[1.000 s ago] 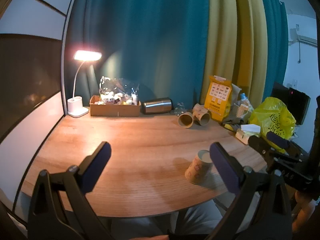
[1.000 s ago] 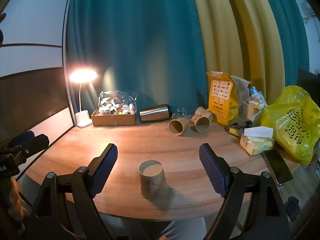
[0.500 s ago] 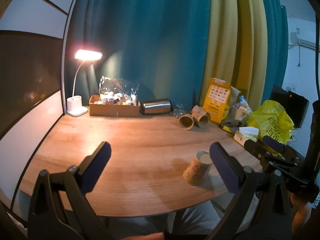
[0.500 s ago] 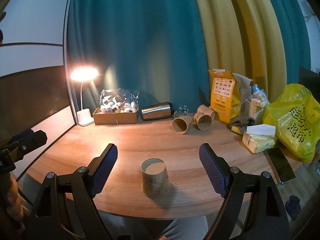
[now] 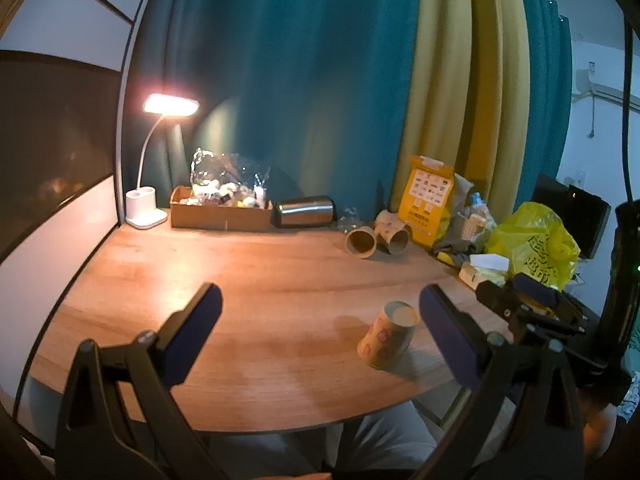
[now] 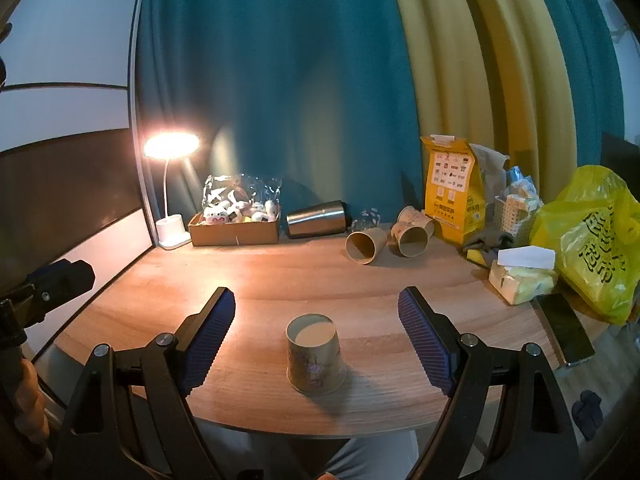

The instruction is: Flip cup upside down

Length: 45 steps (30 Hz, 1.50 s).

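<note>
A patterned paper cup [image 6: 315, 356] stands upside down near the front edge of the wooden table [image 6: 280, 276], its flat base facing up. It also shows in the left wrist view [image 5: 387, 336], right of centre. My right gripper [image 6: 316, 340] is open and empty, its blue pads either side of the cup and a little nearer than it. My left gripper [image 5: 320, 336] is open and empty, with the cup just inside its right finger [image 5: 448, 336]. The right gripper also shows in the left wrist view [image 5: 532, 300], at the right.
Two paper cups [image 6: 366, 244] [image 6: 412, 236] lie on their sides at the back. A steel tumbler [image 6: 318, 218], a cardboard box [image 6: 236, 230], a lit lamp [image 6: 172, 148], a yellow carton [image 6: 452, 192], tissues [image 6: 520, 276], a phone [image 6: 566, 328] and a yellow bag [image 6: 592, 236] line the back and right.
Both grippers have drawn back and risen slightly, so the cup sits a little lower and farther in both views. The cup itself has not moved. Both jaws stay open.
</note>
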Each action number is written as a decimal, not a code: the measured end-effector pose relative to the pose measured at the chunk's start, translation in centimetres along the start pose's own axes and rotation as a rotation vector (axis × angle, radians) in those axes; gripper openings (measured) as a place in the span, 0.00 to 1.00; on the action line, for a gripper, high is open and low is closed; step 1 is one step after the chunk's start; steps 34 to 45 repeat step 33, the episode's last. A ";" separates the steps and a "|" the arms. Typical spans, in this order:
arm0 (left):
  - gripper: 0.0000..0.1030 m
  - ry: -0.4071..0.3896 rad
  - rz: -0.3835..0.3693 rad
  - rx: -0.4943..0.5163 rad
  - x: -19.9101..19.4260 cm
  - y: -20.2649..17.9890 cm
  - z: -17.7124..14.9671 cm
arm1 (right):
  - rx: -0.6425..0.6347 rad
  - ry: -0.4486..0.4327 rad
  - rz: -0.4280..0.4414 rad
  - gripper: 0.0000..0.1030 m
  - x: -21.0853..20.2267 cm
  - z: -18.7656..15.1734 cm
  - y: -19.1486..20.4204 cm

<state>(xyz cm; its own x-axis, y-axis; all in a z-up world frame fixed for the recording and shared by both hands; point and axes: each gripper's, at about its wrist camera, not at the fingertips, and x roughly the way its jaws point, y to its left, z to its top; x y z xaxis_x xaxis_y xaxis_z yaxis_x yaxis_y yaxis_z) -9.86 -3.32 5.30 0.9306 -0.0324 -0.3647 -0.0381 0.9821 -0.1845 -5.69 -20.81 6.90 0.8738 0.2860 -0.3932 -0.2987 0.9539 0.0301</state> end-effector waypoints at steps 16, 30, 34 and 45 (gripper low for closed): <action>0.97 0.017 0.012 0.003 0.4 0.0 -0.3 | 0.004 0.014 0.004 0.84 0.5 -0.3 0.1; 0.97 0.035 0.012 -0.008 1.3 0.1 -0.7 | 0.006 0.039 0.006 0.84 1.3 -1.0 0.3; 0.97 0.057 0.016 -0.021 2.0 0.4 -1.0 | 0.008 0.057 0.010 0.84 1.9 -1.3 0.3; 0.97 0.057 0.016 -0.021 2.0 0.4 -1.0 | 0.008 0.057 0.010 0.84 1.9 -1.3 0.3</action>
